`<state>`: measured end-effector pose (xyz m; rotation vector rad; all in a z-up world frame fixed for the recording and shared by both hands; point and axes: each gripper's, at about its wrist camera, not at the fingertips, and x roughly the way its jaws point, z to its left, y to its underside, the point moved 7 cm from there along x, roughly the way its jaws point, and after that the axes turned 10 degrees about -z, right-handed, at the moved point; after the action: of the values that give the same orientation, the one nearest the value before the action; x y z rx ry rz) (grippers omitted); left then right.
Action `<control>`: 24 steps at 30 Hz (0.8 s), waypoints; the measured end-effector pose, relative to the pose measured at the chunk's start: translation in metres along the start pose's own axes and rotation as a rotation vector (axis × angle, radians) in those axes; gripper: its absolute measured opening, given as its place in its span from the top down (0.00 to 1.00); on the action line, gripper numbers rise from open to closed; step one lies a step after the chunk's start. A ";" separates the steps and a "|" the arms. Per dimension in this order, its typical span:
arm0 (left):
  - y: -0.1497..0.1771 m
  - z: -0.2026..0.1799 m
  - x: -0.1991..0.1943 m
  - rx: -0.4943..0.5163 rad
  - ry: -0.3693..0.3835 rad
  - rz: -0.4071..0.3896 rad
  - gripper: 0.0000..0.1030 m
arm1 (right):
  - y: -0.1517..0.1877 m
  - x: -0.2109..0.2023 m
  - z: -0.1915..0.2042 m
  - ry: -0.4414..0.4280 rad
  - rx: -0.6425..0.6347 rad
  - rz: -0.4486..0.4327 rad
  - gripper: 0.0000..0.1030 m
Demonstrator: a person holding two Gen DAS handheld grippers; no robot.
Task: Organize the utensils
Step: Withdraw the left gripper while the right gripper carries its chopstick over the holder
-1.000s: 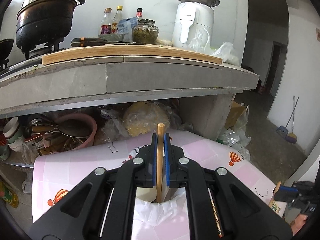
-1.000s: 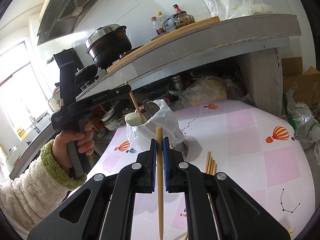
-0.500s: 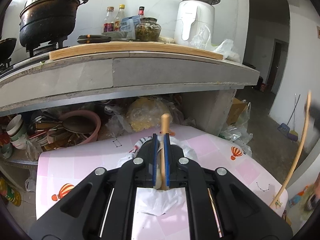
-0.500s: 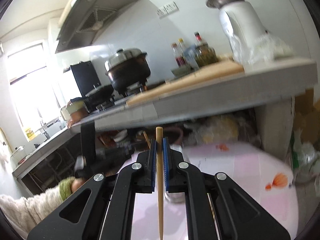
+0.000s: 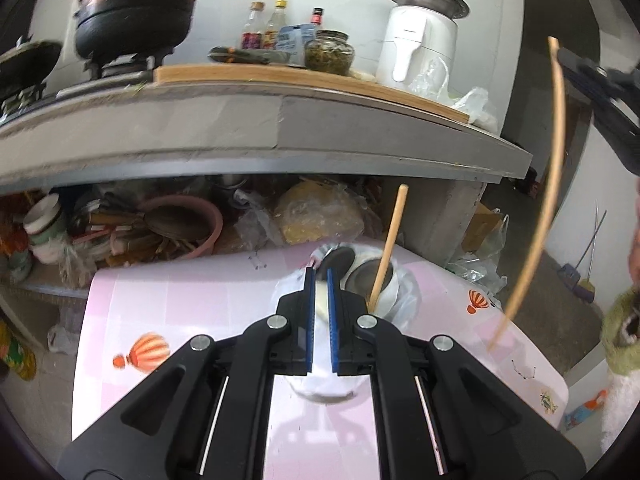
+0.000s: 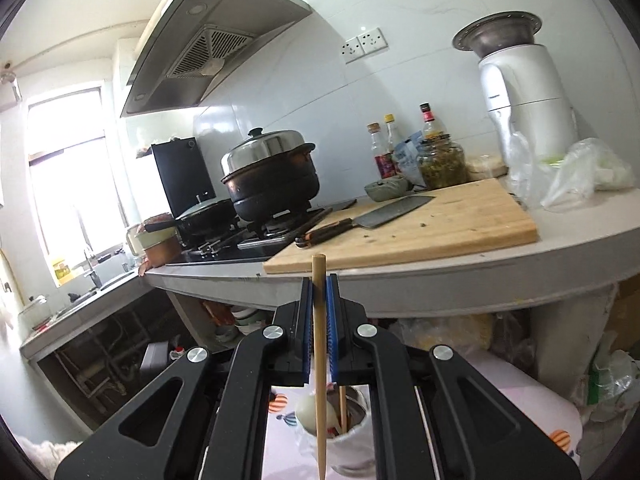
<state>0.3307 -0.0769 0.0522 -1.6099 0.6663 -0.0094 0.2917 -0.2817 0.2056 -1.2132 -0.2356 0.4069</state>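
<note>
Above white bag-lined utensil cup (image 6: 352, 432): right gripper (image 6: 319, 300) pinching long pale wooden chopstick (image 6: 319, 360), left gripper (image 5: 320, 296) pressed together, empty; misaligned lowering risks tipping cup.

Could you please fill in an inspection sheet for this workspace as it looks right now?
Surface: low table under a pink cloth printed with balloons.
Job's things: white utensil holder on the table, one chopstick leaning in it beside a white spoon; a second chopstick held above it.
Clutter: plastic bag around the holder.
Grippers: left gripper shut, nothing clearly gripped; right gripper shut on the second chopstick.
Cables: nothing seen.
Surroundings: counter with cutting board, cleaver, lidded pot, bottles and a jar; crowded shelf below.
</note>
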 end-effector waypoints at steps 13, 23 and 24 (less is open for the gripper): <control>0.064 0.049 -0.091 -0.071 -0.116 -0.007 0.66 | 0.009 0.090 0.011 -0.015 -0.050 0.035 0.93; 0.091 0.084 -0.130 -0.098 -0.215 -0.011 0.63 | 0.037 0.127 0.016 0.013 -0.137 0.080 0.93; 0.092 0.087 -0.133 -0.104 -0.221 -0.013 0.63 | 0.039 0.129 0.015 0.016 -0.142 0.085 0.93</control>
<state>0.2161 0.0575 0.0023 -1.6857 0.4913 0.1941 0.3956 -0.2020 0.1687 -1.3685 -0.2019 0.4605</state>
